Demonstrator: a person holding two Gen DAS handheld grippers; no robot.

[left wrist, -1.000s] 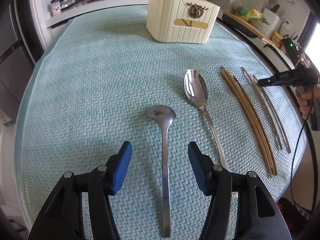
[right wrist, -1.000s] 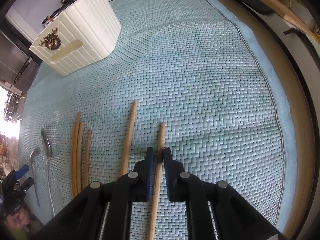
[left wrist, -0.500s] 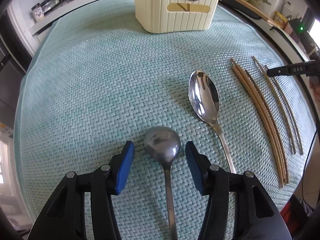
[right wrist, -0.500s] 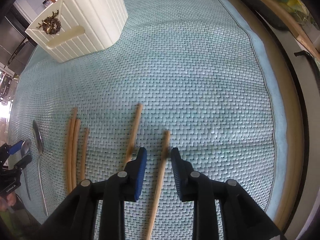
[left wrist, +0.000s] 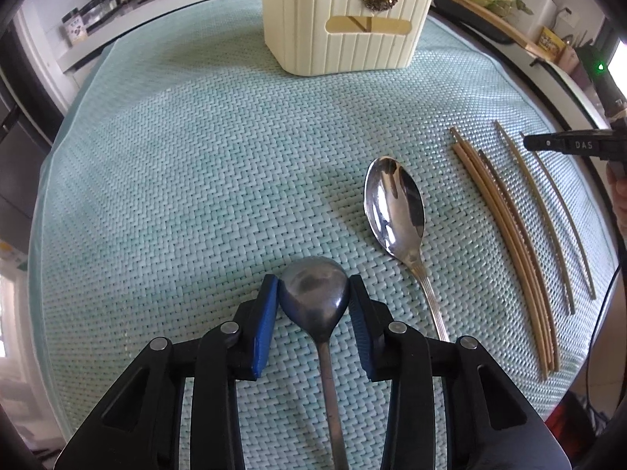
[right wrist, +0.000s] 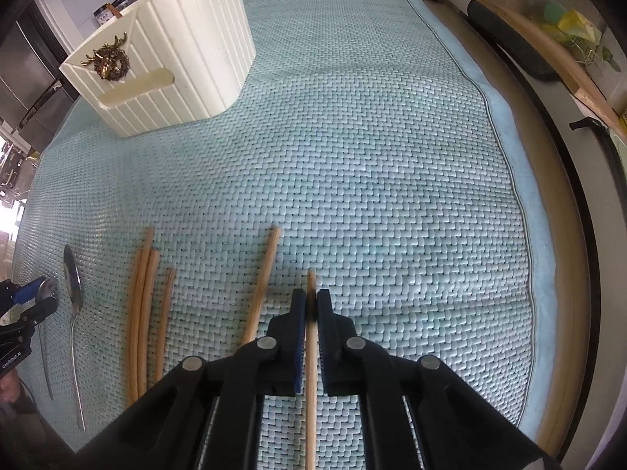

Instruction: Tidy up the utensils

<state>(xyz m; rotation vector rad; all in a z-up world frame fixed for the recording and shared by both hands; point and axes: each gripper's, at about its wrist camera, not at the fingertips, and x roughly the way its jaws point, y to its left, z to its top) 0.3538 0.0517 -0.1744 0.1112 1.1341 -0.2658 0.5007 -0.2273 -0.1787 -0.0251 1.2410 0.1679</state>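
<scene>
A dull grey spoon (left wrist: pixel 315 297) lies on the teal woven mat (left wrist: pixel 196 180). My left gripper (left wrist: pixel 313 305) straddles its bowl, the jaws closing, and both blue pads touch the bowl's sides. A shiny spoon (left wrist: pixel 394 203) lies just right of it, then several wooden chopsticks (left wrist: pixel 505 243). In the right wrist view my right gripper (right wrist: pixel 310 305) is shut on one chopstick (right wrist: pixel 310 391) near its far tip, which pokes out ahead. Another chopstick (right wrist: pixel 262 282) and a bundle (right wrist: pixel 143 313) lie to its left. The cream ribbed utensil holder (left wrist: pixel 345 19) (right wrist: pixel 168 62) stands at the mat's far side.
Bottles and jars (left wrist: pixel 98 0) line the counter at the back left. A wooden board (right wrist: pixel 548 51) and packets sit beyond the mat's right edge (right wrist: pixel 509 149). A hand (left wrist: pixel 619 192) holds the right gripper at the frame's right edge.
My left gripper has moved from the grey spoon's handle up to its bowl and narrowed onto it. My right gripper opened briefly, then shut again on the chopstick nearer its far tip.
</scene>
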